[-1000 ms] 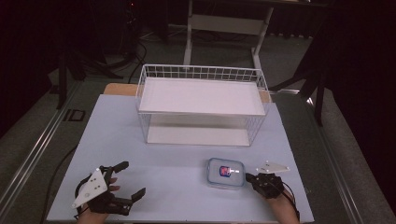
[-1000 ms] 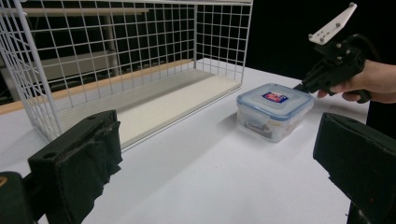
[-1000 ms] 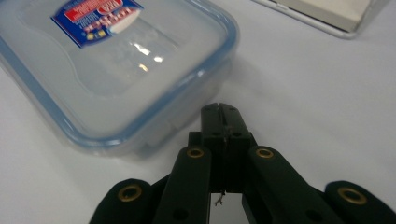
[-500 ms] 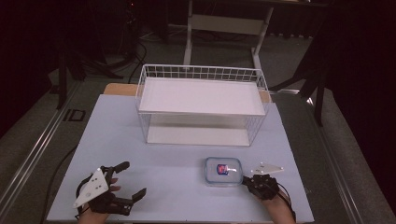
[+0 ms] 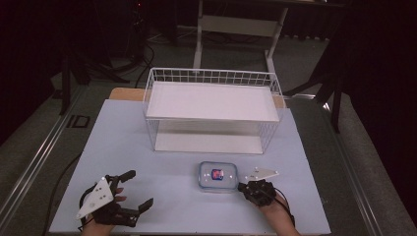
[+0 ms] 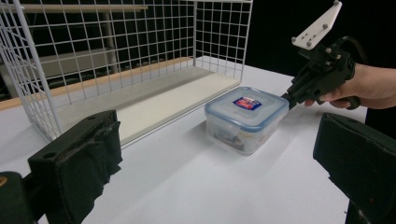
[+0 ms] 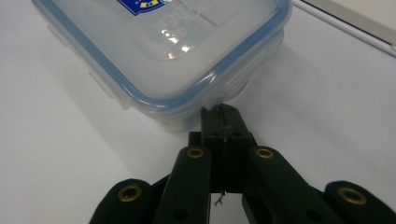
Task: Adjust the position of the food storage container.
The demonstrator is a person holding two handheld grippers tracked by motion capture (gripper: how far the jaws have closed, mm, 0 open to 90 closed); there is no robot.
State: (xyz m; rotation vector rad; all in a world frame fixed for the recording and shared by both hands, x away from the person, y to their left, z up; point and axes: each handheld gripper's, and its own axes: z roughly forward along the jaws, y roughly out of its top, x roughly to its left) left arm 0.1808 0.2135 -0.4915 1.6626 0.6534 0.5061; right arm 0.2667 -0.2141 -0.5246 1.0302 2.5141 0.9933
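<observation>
Now | clear rectangular plastic box with blue-rimmed lid [image 5: 218, 176]: flat on the pale table [image 5: 162, 162], lid up, just in front of the white wire basket [image 5: 211, 110], long axis across the table | right gripper [image 5: 242, 187]: jaws pressed together, tips touching the box's right end | left gripper [image 5: 134, 189]: jaws wide, nothing between them, well left of box
</observation>
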